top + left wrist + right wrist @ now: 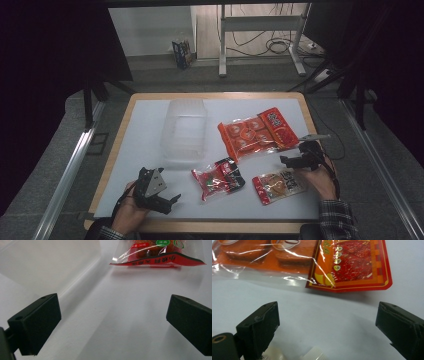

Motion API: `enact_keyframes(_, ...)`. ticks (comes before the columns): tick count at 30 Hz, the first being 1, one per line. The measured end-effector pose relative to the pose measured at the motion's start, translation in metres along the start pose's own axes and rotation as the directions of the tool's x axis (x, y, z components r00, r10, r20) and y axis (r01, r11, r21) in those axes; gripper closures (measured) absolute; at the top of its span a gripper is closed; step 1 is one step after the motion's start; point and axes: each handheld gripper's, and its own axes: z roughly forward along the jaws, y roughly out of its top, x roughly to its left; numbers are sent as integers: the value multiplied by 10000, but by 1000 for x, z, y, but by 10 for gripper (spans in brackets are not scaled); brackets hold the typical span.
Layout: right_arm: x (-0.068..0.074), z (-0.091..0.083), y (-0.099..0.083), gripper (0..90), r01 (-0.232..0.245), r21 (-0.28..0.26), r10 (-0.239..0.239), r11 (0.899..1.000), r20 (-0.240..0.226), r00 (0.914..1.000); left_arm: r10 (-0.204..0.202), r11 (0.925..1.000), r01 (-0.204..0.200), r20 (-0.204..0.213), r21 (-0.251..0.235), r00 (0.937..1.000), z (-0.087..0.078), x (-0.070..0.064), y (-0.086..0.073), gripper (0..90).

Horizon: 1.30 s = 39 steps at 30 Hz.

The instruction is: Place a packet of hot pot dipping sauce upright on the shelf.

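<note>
Currently, three snack packets and a clear plastic box point(183, 131) are seen lying on the white table point(140, 125) from the high view. The left tool point(167, 201) is held low over the near left part of the table, its jaws spread wide with nothing between them; in the left gripper view only bare table is seen between the jaws, and the red-and-black packet point(155, 255) lies beyond them, well apart. In the high view that packet point(218, 179) is placed near the table's middle front, to the right of the left tool. The right tool point(292, 161) is held at the near right, its jaws likewise spread and empty. The large orange packet point(257, 132) is found just beyond it, and in the right gripper view its red corner point(352, 267) lies ahead of the open jaws without being touched. A smaller orange packet point(279, 186) rests just beside the right hand point(320, 182).
</note>
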Motion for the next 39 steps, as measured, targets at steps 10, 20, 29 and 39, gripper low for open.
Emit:
enact_keyframes(10, -19, 18, 7, 25, -539, 314, 552, 9980, -415, 9976, 10, 10000, -10, -2, 59, 10000, 1, -1, 0, 0)
enact_keyframes(20, -23, 21, 31, 121, -667, -305, 628, 9973, -1136, 9915, 32, 9999, -31, -40, 107, 10000, 2, 0, -1, 0)
enact_keyframes(29, -7, 30, 61, 348, 427, -91, -433, 9990, -875, 9952, 297, 9994, -296, -20, 167, 9996, 2, -3, 0, 0)
enact_keyframes(39, -14, 54, 81, 443, -58, 287, 76, 9996, -654, 9978, 365, 9993, -364, -8, 127, 9993, 2, -4, 0, 0)
